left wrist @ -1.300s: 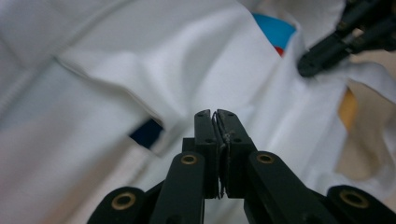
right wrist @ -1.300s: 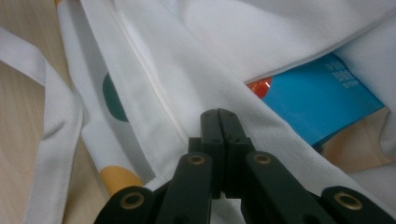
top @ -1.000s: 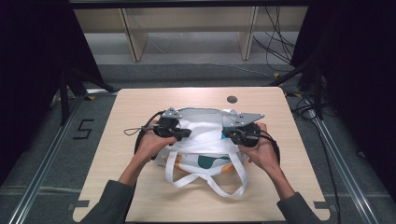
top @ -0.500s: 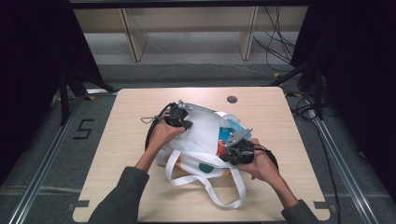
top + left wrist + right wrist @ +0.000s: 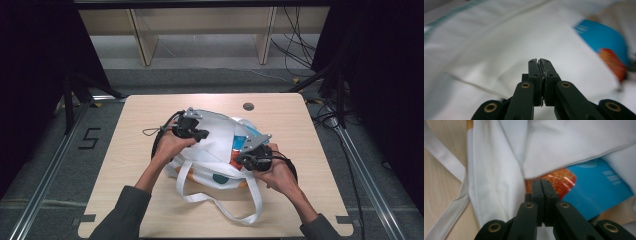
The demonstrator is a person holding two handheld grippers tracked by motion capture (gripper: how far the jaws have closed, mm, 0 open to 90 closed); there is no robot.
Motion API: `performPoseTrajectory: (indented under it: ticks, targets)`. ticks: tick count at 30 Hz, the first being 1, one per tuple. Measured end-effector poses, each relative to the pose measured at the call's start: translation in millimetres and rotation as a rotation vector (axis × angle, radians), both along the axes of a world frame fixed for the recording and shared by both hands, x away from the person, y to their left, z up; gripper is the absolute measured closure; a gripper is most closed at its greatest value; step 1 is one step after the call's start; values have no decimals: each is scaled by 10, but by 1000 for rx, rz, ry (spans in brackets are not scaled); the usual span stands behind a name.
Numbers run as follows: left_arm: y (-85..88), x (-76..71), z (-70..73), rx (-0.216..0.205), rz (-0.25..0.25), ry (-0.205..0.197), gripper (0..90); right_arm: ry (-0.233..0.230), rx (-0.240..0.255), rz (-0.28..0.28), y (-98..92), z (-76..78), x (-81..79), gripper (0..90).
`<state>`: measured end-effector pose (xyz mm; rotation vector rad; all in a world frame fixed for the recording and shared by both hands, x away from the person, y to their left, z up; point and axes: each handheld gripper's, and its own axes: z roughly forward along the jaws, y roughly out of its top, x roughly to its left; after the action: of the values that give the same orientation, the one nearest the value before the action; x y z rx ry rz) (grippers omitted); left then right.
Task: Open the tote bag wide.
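The blue-and-orange printed packet (image 5: pixel 584 192) sits just ahead of the right gripper (image 5: pixel 248 156), jaws together on the white cloth tote bag (image 5: pixel 212 145) mouth, while the left gripper (image 5: pixel 199 134), also pinched on fabric, is farther off across the desk (image 5: pixel 130 150).

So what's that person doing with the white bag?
A person at a wooden table is working on a white cloth bag with a pair of tongs in each hand. The left tongs are on the bag's top, the right tongs at its open side; both pairs are closed, and the left pair looks pinched on a thin fold of cloth. A blue packet and an orange one peek out of the opening. The bag's long straps lie loose on the table.
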<state>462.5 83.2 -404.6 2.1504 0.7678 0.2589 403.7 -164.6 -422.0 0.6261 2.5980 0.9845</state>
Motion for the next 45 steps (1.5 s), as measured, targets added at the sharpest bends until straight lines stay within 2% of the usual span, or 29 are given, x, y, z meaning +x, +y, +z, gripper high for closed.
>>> performPoseTrajectory:
  ticks: [4,6,7,9,12,16,17,18,20,21,22,24,26,27,28,30,31,33,35,36,37,38,39,40,41,42,43,44,45]
  targets:
    - [-166,-230,-50,-49,-109,28,862,2,14,-29,-81,9,15,900]
    - [-249,-301,-81,-49,-139,38,860,-14,14,-34,-125,9,-5,900]
    - [-292,-336,-95,-40,-156,38,858,3,9,-36,-147,21,-21,900]
    - [-374,-402,-132,-37,-174,45,854,-8,29,-54,-180,20,-38,900]
    - [-430,-416,-208,-16,-190,53,850,-20,34,-55,-208,33,-35,900]
    - [-463,-350,-269,12,-166,60,834,-17,20,-78,-216,13,-50,900]
    - [-476,-334,-263,42,-164,46,841,-15,13,-72,-220,5,-47,900]
    - [-487,-309,-248,104,-170,36,859,-12,9,-72,-219,3,-45,900]
    - [-540,-263,-216,142,-175,30,875,-32,11,-96,-209,1,-30,900]
    - [-572,-237,-182,168,-159,5,878,-42,-1,-105,-210,5,-18,900]
    - [-610,-211,-167,172,-110,-14,877,-24,-23,-107,-216,15,9,900]
    - [-635,-84,-146,234,-79,-56,880,-30,-38,-117,-220,-16,38,900]
    - [-632,43,-153,244,-42,-49,884,10,-92,-125,-227,-72,21,900]
    - [-628,116,-172,272,-15,-63,892,16,-106,-121,-237,-98,10,900]
    - [-601,211,-190,269,5,-50,894,30,-128,-115,-258,-127,-8,900]
    - [-543,310,-199,235,34,-14,894,40,-135,-116,-292,-187,-32,900]
    - [-507,343,-195,237,47,-13,894,54,-132,-115,-296,-196,-48,900]
    - [-424,363,-189,188,60,8,894,42,-143,-107,-297,-179,-34,900]
    - [-349,312,-164,174,61,-2,892,25,-132,-114,-286,-128,-31,900]
    - [-315,286,-148,180,53,-1,887,-6,-129,-83,-296,-88,-19,900]
    - [-277,239,-148,170,49,-13,884,18,-64,-91,-272,-61,-35,900]
    - [-235,189,-148,168,39,-13,879,2,-28,-79,-263,-25,-22,900]
    - [-185,118,-159,168,20,-5,874,-40,-24,-65,-244,11,-5,900]
    - [-144,49,-168,177,-1,3,867,-62,13,-46,-197,38,6,900]
    - [-115,-3,-182,178,-15,0,861,-57,26,-41,-150,54,13,900]
    - [-62,-90,-200,154,-17,6,861,-56,22,-34,-107,63,15,900]
    - [-23,-127,-203,152,-30,12,862,-75,21,-6,-34,67,29,900]
    - [22,-179,-219,139,-42,32,860,-61,21,-8,16,68,24,900]
    - [43,-206,-226,150,-46,45,859,-55,11,16,103,63,31,900]
